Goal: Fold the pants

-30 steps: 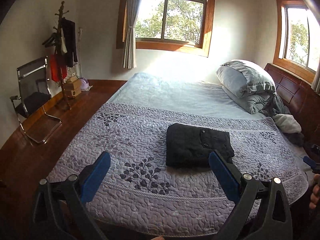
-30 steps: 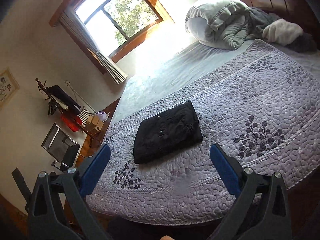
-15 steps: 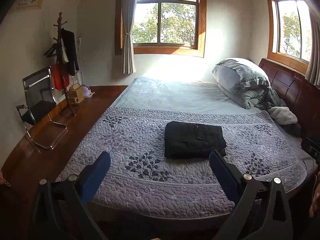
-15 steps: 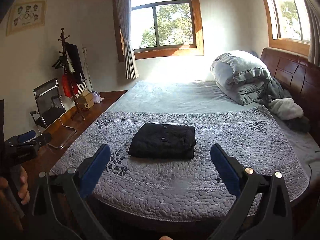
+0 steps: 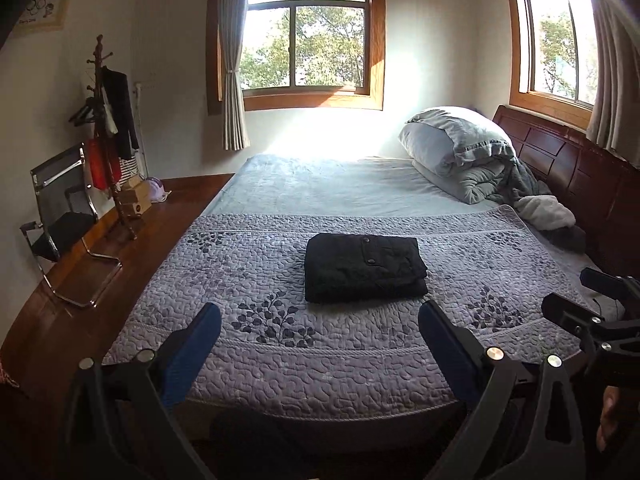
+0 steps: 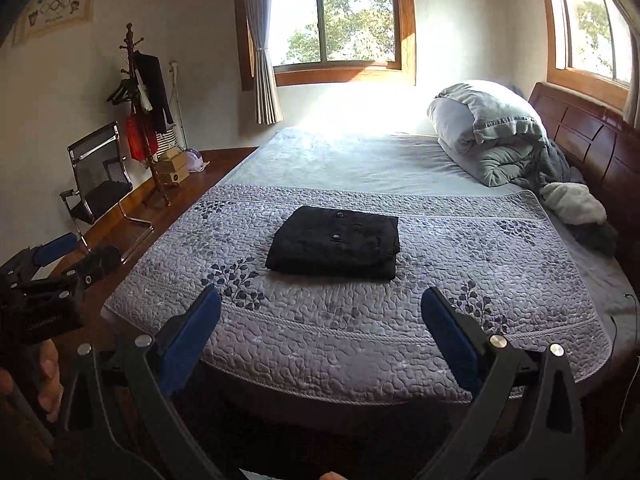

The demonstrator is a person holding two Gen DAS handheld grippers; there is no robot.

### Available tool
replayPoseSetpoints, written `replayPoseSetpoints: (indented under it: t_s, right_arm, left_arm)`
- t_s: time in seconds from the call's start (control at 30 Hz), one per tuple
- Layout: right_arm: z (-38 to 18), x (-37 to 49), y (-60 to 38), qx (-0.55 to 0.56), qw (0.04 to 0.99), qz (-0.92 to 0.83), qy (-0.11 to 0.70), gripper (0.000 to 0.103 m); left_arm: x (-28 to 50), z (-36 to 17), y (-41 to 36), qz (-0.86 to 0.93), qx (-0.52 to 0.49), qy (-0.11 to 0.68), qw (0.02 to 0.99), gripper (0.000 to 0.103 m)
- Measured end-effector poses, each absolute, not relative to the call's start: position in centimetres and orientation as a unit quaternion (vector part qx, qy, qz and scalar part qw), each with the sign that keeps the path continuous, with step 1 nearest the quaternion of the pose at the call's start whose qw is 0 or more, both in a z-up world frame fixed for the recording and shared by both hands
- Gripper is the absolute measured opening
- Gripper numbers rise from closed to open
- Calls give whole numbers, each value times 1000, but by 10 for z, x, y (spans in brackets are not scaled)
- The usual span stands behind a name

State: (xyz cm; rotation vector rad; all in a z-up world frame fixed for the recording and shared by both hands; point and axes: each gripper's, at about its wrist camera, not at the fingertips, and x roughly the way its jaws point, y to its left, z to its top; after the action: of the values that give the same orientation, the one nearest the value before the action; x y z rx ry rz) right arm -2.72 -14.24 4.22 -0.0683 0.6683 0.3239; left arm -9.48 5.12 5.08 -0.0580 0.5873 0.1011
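Left wrist: folded pants point(image 5: 363, 267) on quilt point(image 5: 320, 344), chair point(image 5: 64, 216) aside.

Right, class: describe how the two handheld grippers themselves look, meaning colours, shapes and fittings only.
The left gripper and right gripper match: black angular plastic frames, each with two long fingers faced with blue pads, and silver screw heads at the joints. Seen from the right camera, the left gripper's black body carries small pale lettering, too small to read. Bare fingers hold it; no sleeves or cables show.
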Motion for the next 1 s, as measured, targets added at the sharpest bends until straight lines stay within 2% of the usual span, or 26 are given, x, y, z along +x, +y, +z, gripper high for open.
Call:
replayPoseSetpoints:
  t_s: [0.4,1.0]
  right_arm:
    - [34,-19,-130,-45,929,140,340,100]
    - [30,17,-127,-30,932,137,334,100]
  left_arm:
    - [-97,49,63,36,-50,290,955,99]
    - [-56,34,67,32,-50,315,947,99]
